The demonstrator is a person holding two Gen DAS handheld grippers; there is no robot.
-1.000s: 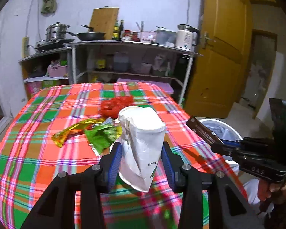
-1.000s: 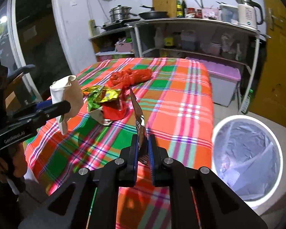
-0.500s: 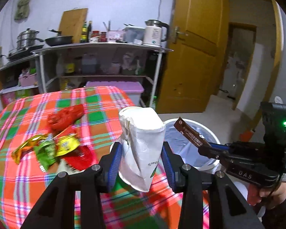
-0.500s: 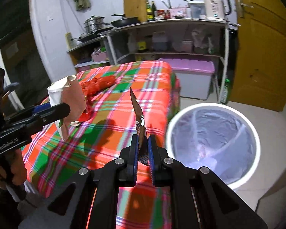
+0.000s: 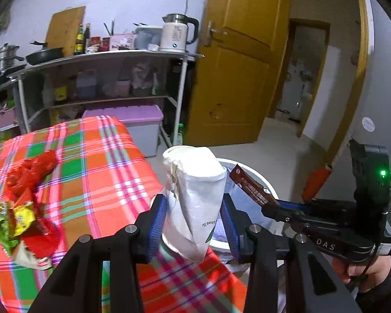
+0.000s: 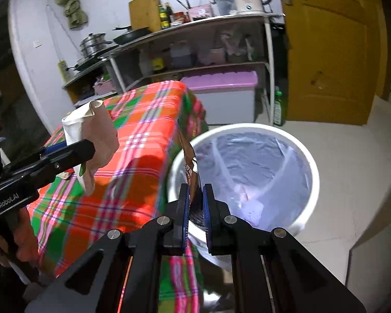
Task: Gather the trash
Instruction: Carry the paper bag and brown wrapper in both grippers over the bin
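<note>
At the table's corner, above the bin: both grippers hold trash.
Grippers: two, one per hand.
Left gripper: clamped on one crushed white paper cup, blue pads pressing its two sides; the cup stands roughly upright between the fingers, over the table edge.
Right gripper: pinched together on one brown wrapper, which sticks up from the fingertips, just at the near rim of the bin.
Bin: one, white, round, lined with a clear bag, on the floor right beside the table; small scraps lie in its bottom.
Table: one, under a red, green and orange checked cloth.
Trash left on the table: one red crumpled bag farther back; a small heap of yellow, green and red wrappers nearer, their number hard to tell.
Shelf: one metal rack behind, bearing one white kettle.
</note>
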